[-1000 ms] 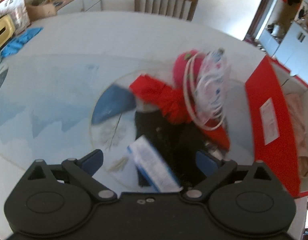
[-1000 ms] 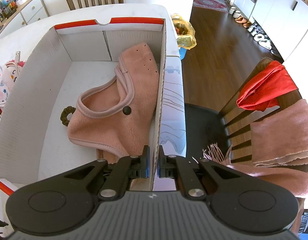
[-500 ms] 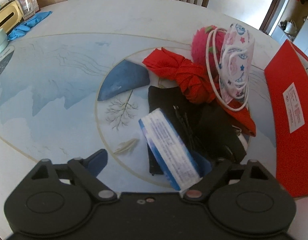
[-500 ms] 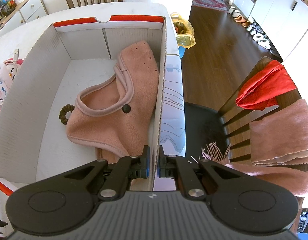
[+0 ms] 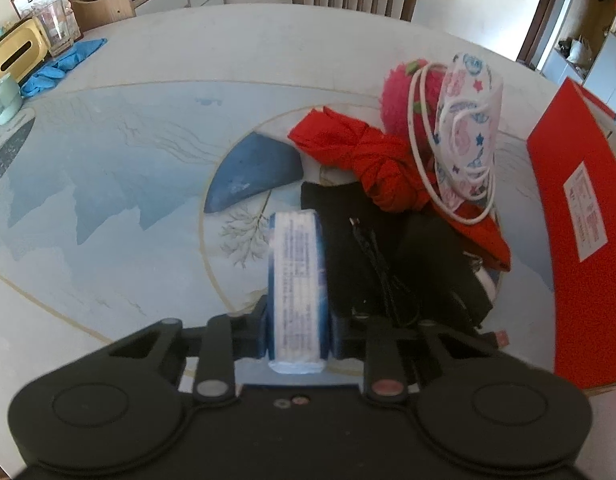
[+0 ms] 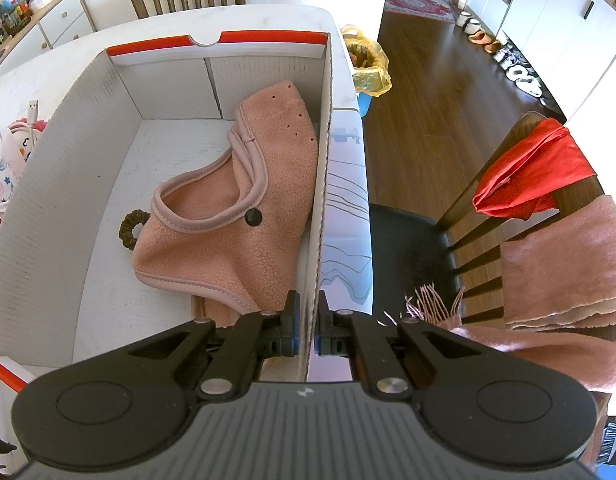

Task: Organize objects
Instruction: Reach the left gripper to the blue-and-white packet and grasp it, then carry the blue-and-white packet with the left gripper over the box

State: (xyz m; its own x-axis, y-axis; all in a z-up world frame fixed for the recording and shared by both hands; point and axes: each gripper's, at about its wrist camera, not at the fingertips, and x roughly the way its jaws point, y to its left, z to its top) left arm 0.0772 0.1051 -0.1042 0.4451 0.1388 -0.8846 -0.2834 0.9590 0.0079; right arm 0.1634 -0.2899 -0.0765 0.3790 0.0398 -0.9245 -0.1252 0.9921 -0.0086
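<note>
A blue-and-white tissue packet (image 5: 297, 256) lies between the pads of my left gripper (image 5: 297, 320), whose jaws are closing and now press its sides. Behind it sit a black pouch (image 5: 428, 264) with a black cable, a knotted red cloth (image 5: 364, 160), a pink plush (image 5: 400, 88) and a patterned face mask (image 5: 466, 128) wound in white cord. My right gripper (image 6: 308, 312) is shut on the right wall (image 6: 324, 160) of the white cardboard box. Inside the box lie a pink fleece garment (image 6: 235, 216) and a brown hair tie (image 6: 129, 232).
The box's red flap (image 5: 568, 220) stands right of the pile. Blue gloves (image 5: 63, 64), a mug (image 5: 3, 100) and a yellow tissue holder (image 5: 15, 52) sit at the table's far left. A chair (image 6: 488, 208) draped with a pink scarf (image 6: 564, 264) stands right of the box.
The left gripper's jaws have come together around the tissue packet, which has turned to lie straight along the fingers. The right gripper has stayed on the box wall.
</note>
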